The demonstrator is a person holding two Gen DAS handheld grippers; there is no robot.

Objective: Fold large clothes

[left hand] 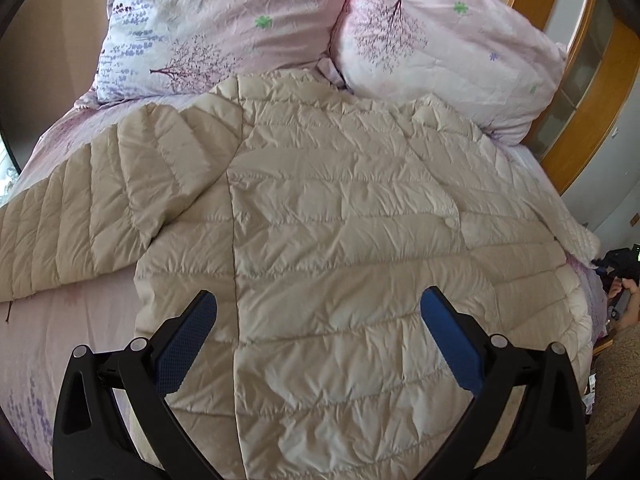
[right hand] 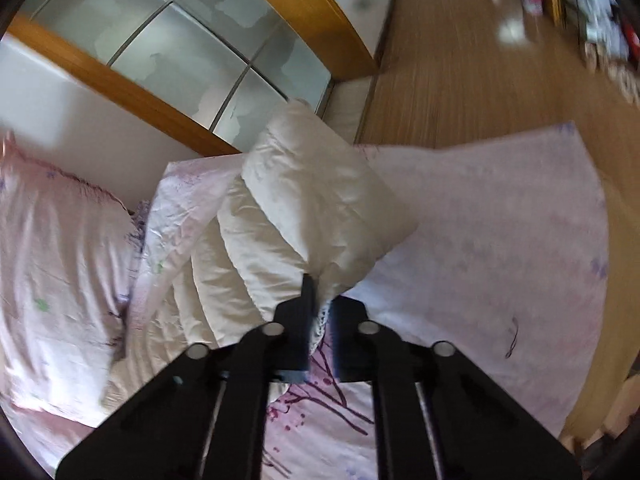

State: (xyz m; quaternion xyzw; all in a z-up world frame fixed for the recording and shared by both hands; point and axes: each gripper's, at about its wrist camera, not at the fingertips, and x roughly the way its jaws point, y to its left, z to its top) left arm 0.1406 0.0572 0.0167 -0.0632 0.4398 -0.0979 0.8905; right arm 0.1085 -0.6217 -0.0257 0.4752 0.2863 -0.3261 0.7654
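A cream quilted down jacket [left hand: 340, 216] lies spread flat on the bed, one sleeve [left hand: 80, 208] stretched out to the left. My left gripper [left hand: 318, 320] hovers open above the jacket's lower part, blue pads apart, holding nothing. In the right wrist view my right gripper [right hand: 320, 300] is shut on the cuff end of the jacket's other sleeve [right hand: 304, 208] and holds it lifted above the bed. The right gripper also shows small at the right edge of the left wrist view [left hand: 618, 268].
Two pink floral pillows [left hand: 224, 28] [left hand: 448, 44] lie at the head of the bed. The pink floral sheet [right hand: 500, 240] covers the mattress. A wooden-framed glass wardrobe [right hand: 180, 52] stands beside the bed, with wooden floor [right hand: 460, 72] beyond.
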